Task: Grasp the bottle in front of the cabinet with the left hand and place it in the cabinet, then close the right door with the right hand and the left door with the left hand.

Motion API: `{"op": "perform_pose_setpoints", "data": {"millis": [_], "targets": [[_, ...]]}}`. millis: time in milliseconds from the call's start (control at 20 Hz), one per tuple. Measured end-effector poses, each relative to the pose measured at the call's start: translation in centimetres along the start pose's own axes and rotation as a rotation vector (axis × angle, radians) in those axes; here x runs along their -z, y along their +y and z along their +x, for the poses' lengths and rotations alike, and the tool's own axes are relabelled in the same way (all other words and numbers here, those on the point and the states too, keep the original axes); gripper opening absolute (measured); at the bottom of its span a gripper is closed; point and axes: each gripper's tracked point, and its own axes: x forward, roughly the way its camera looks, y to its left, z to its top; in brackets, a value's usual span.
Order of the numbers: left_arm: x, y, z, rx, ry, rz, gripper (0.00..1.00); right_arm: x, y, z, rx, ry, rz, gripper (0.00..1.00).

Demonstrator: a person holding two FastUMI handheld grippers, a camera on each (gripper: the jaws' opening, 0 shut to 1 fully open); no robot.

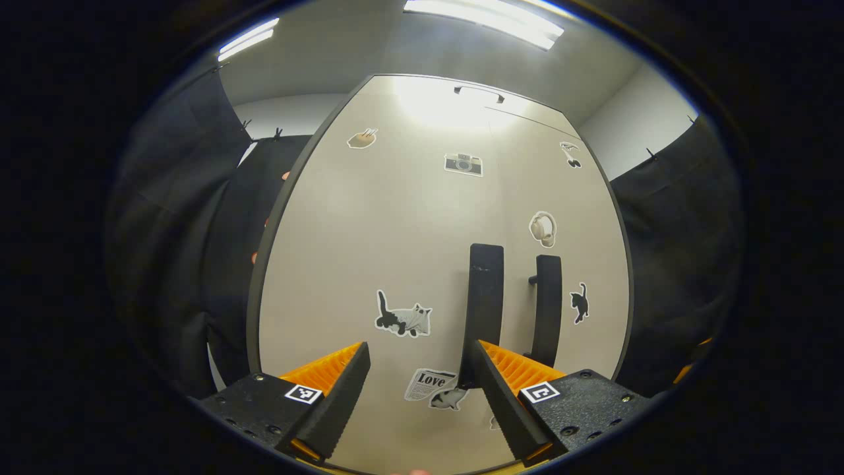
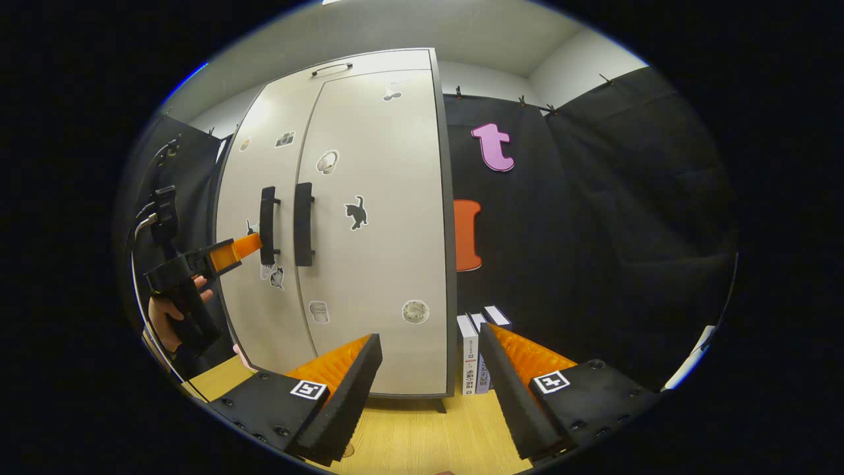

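Left gripper jaws apart, cabinet doors flush

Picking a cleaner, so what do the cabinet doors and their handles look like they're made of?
Doors: likely laminated board, smooth beige satin finish; ceiling light leaves a soft glare on them. Handles: matte black bars, probably plastic or coated metal; no shine, can't tell which.

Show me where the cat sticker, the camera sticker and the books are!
Cat sticker [image 1: 403,317]: left gripper view, on the cat's body, low on the left cabinet door.
Camera sticker [image 1: 463,164]: left gripper view, on the middle of the camera picture.
Books [image 2: 469,356]: right gripper view, on the white spine of the nearest one.
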Motion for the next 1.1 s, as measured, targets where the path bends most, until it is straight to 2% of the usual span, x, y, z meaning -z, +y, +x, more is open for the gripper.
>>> {"op": "perform_pose_setpoints", "data": {"millis": [400,600,850,1100], "targets": [[-4.8,1.7,-7.8,-0.037,0.005,0.030,0.94,-1.8,4.3,-0.6,-0.120,-0.066,0.028,0.98],[-4.8,4.1,-13.6,-0.111,0.034,0.055,0.94,-2.0,6.4,-1.6,-0.168,-0.083,0.021,0.98],[-3.8,7.1,-20.1,-0.210,0.052,0.028,0.94,-2.2,8.6,-3.1,-0.208,-0.114,0.012,0.97],[-2.1,8.2,-23.7,-0.252,0.082,0.069,0.94,-1.7,9.6,-4.1,-0.212,-0.112,0.041,0.97]]}}
